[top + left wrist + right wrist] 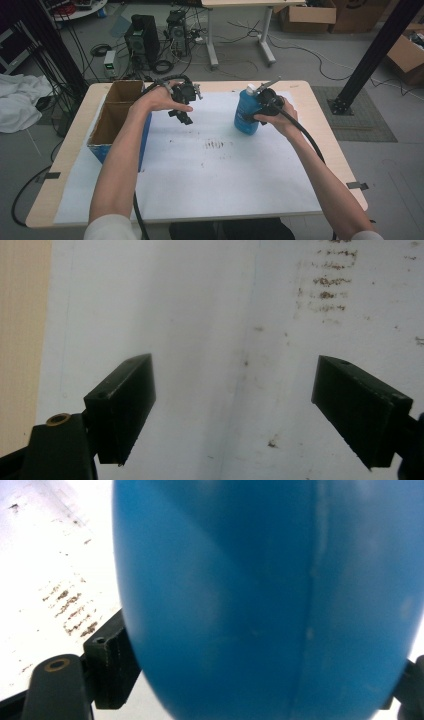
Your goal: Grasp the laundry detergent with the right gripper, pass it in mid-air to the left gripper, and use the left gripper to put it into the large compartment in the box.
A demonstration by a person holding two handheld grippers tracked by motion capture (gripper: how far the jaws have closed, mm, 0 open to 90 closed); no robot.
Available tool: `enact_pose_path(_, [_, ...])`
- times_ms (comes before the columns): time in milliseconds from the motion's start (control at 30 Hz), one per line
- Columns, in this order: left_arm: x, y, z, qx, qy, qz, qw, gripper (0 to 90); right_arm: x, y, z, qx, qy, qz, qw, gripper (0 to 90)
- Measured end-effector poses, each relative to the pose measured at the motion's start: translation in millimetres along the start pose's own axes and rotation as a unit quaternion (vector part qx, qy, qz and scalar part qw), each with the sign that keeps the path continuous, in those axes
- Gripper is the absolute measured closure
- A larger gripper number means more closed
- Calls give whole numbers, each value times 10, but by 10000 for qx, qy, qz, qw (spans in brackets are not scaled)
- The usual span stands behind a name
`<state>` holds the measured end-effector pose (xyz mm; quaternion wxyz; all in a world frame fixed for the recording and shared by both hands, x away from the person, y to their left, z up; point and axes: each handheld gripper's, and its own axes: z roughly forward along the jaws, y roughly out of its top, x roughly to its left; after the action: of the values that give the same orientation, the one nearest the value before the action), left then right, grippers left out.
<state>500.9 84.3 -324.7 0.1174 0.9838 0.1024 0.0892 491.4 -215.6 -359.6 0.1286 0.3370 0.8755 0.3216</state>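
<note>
The bottle (247,114) is blue with a white cap. The box (116,120) is brown inside and blue outside. The white sheet (210,170) has dark speckled stains. The worktop (330,130) is light wood. The 2 grippers' fingers (125,405) are black.

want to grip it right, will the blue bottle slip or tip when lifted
The blue bottle looks smooth and rounded where the right gripper spans it, so it may slip. It stands tall and upright with a white cap, so a push high up could tip it. It probably flexes slightly if squeezed.
</note>
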Motion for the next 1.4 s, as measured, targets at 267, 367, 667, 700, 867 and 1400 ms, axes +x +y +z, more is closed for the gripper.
enact_pose_path(267, [-2,6,-10,-48,29,4,10000,183,10,-11,26,-61,-25,40,10000,190])
enact_pose_path(367, [-1,7,-11,-51,23,7,10000,183,14,-17,34,-87,-28,36,10000,209])
enact_pose_path(667, [-6,18,-6,-44,17,22,10000,183,11,-32,47,-111,2,31,9999,263])
enact_pose_path(700, [-8,20,-4,-57,17,13,10000,183,11,-34,50,-123,8,42,9999,265])
enact_pose_path(867, [-9,27,-5,-73,33,16,10000,183,10,-40,53,-156,4,68,9999,288])
enact_pose_path(1400, [-9,21,-18,-83,62,-4,9999,183,18,-34,47,-298,-50,103,9995,345])
